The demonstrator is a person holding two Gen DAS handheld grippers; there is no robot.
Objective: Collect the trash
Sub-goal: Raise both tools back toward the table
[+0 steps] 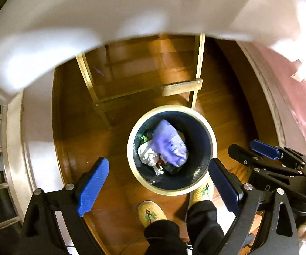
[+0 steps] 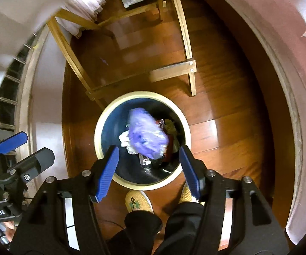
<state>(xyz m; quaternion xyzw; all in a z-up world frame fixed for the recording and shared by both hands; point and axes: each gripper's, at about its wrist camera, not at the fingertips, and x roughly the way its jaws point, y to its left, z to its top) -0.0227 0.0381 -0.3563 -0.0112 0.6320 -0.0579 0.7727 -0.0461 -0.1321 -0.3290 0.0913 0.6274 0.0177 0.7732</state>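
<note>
A round waste bin with a cream rim [image 1: 213,148] [image 2: 98,136] stands on the wood floor below both grippers. Inside lies a crumpled purple plastic bag [image 1: 170,144] [image 2: 146,136] on top of white paper [image 1: 147,154] and other wrappers. My left gripper [image 1: 159,188] hangs above the bin's near edge, open, blue pads wide apart, nothing between them. My right gripper [image 2: 148,171] is also open over the bin, holding nothing. Each gripper shows at the side of the other's view.
A wooden table frame [image 1: 182,88] [image 2: 172,70] stands just behind the bin, a white tablecloth [image 1: 89,21] overhanging. The person's yellow slippers [image 1: 150,212] [image 2: 139,201] and dark trouser legs are at the bin's near side. Pale walls curve at both sides.
</note>
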